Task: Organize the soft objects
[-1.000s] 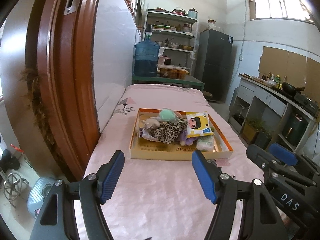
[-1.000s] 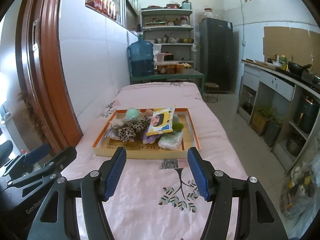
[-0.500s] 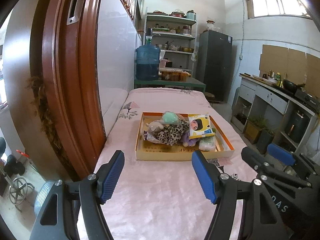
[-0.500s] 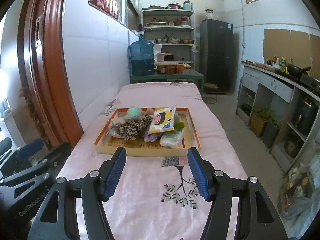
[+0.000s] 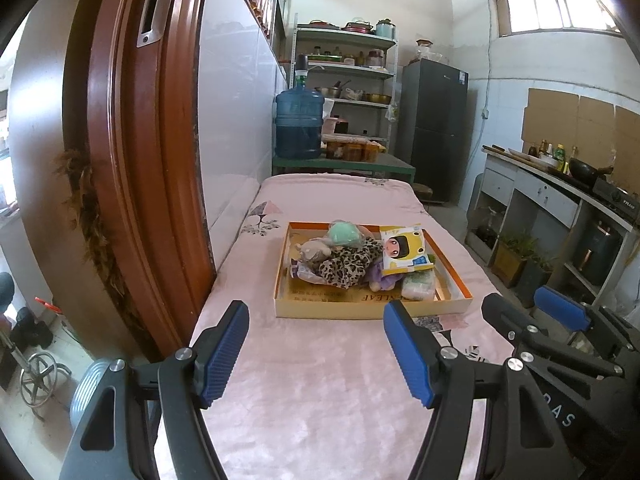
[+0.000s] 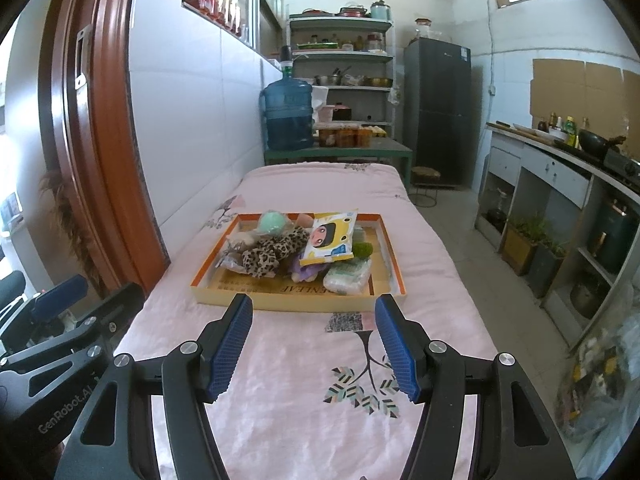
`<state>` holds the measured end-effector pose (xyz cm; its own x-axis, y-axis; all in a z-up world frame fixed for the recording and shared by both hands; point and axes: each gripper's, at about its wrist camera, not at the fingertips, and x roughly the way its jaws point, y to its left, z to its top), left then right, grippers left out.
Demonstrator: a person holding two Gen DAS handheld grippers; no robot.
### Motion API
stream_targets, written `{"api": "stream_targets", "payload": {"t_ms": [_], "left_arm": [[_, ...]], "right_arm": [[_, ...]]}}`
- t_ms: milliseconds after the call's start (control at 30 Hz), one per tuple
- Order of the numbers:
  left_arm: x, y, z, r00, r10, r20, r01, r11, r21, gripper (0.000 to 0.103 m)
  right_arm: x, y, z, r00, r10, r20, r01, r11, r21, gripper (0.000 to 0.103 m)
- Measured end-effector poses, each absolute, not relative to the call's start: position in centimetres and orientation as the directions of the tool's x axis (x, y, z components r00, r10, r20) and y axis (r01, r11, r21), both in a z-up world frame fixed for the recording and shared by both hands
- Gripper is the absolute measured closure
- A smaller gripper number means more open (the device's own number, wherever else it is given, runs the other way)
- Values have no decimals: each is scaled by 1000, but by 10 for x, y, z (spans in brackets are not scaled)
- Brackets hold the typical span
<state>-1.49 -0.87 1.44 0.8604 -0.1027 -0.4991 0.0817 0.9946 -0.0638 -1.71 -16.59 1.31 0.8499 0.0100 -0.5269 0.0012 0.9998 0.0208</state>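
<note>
An orange-rimmed tray (image 5: 288, 300) (image 6: 208, 280) sits on the pink-covered table. It holds a pile of soft things: a leopard-print cloth (image 5: 346, 266) (image 6: 266, 254), a mint green ball (image 5: 344, 233) (image 6: 273, 222), a yellow cartoon wipes pack (image 5: 404, 250) (image 6: 330, 238), a clear packet (image 5: 419, 284) (image 6: 347, 276), a purple item (image 5: 380, 276). My left gripper (image 5: 316, 350) is open and empty, short of the tray. My right gripper (image 6: 314, 344) is open and empty, just before the tray's near edge.
A brown door frame (image 5: 132, 160) stands close on the left. A blue water jug (image 5: 299, 124) and shelves stand behind the table. A dark fridge (image 6: 436, 112) and a kitchen counter (image 6: 560, 168) are to the right. The pink cloth (image 6: 320, 400) lies between grippers and tray.
Both grippers have drawn back and risen slightly, so the tray looks smaller and farther. Both stay open and empty.
</note>
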Motion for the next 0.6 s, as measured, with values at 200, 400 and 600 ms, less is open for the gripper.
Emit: {"api": "stream_targets", "payload": {"t_ms": [200, 400, 600], "left_arm": [[-13, -7, 12, 858, -100, -503, 79, 995, -62, 33], [-13, -6, 11, 856, -101, -506, 80, 995, -63, 33], [-13, -6, 11, 856, -102, -508, 81, 995, -63, 33]], "right_arm": [[-17, -166, 11, 849, 14, -528, -2, 1000, 24, 37], [-16, -166, 11, 848, 14, -529, -2, 1000, 23, 37], [-16, -166, 11, 848, 14, -529, -2, 1000, 24, 37]]}}
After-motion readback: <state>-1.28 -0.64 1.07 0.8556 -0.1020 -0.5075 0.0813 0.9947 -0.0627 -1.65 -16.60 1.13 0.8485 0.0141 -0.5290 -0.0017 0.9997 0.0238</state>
